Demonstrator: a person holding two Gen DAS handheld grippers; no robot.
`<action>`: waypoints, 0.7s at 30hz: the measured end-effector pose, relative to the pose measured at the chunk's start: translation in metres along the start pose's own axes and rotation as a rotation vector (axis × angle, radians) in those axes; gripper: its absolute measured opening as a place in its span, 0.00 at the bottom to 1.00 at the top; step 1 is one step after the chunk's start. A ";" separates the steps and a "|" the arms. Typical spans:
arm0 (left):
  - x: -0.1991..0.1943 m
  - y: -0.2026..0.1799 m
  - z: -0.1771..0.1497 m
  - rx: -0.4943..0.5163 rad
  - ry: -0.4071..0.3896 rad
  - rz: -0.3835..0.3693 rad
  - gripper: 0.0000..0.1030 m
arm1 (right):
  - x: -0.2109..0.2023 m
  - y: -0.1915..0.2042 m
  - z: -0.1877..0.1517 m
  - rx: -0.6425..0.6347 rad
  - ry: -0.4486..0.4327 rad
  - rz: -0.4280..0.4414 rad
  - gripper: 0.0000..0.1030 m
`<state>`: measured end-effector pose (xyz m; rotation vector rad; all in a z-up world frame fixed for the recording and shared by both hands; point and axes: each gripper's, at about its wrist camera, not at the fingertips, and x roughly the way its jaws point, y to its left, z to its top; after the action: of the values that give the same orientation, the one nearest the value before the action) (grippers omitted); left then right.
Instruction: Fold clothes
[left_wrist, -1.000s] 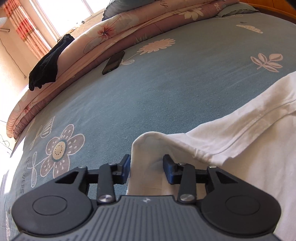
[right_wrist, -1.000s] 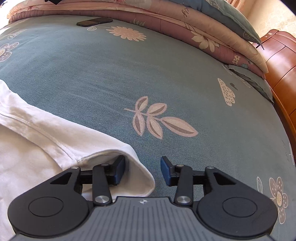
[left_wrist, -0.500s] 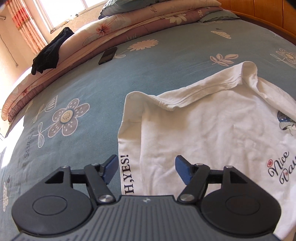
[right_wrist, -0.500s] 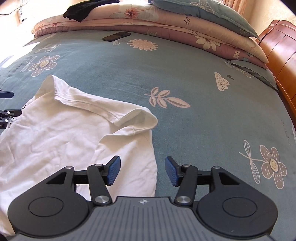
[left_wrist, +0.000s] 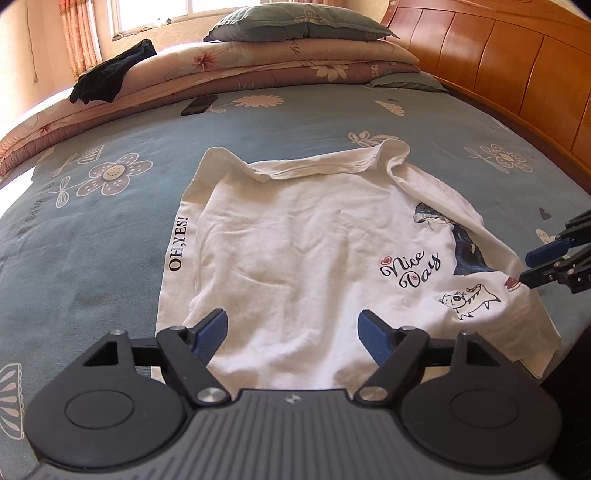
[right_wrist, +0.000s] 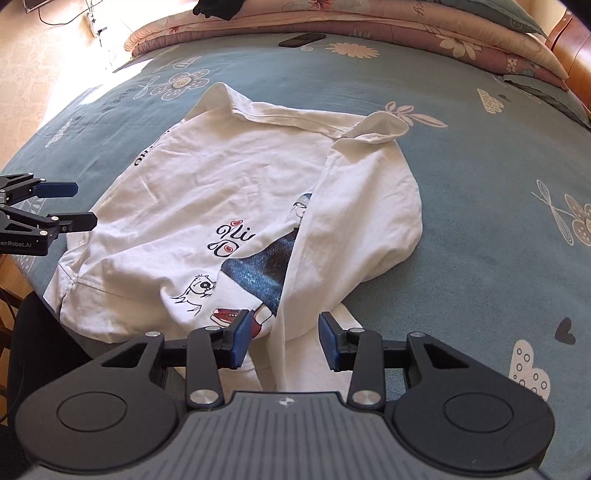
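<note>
Both claws pulled back from white shirt (left_wrist: 295, 240); left claw (left_wrist: 291, 328) and right claw (right_wrist: 282, 339) released, empty.

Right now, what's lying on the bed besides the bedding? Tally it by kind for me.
White T-shirt: 1
Black garment draped on the folded quilts: 1
Black phone: 1
Total: 3 items. Both the left gripper and the right gripper are open and hold nothing.

A white printed T-shirt (left_wrist: 295, 251) lies rumpled on the bed (left_wrist: 110, 229), one side folded over its front.
</note>
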<state>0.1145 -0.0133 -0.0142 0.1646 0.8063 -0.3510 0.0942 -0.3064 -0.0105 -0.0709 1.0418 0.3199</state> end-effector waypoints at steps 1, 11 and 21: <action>-0.002 -0.001 -0.002 -0.009 -0.001 -0.001 0.76 | 0.005 0.001 -0.004 -0.013 0.007 -0.019 0.39; -0.005 0.001 -0.011 -0.007 0.018 0.043 0.76 | 0.013 -0.013 -0.013 -0.036 -0.020 -0.064 0.03; 0.004 0.009 -0.013 -0.025 0.040 0.063 0.76 | -0.033 -0.074 0.037 0.030 -0.139 -0.231 0.02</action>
<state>0.1118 -0.0021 -0.0257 0.1736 0.8430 -0.2794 0.1315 -0.3769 0.0300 -0.1391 0.8904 0.0981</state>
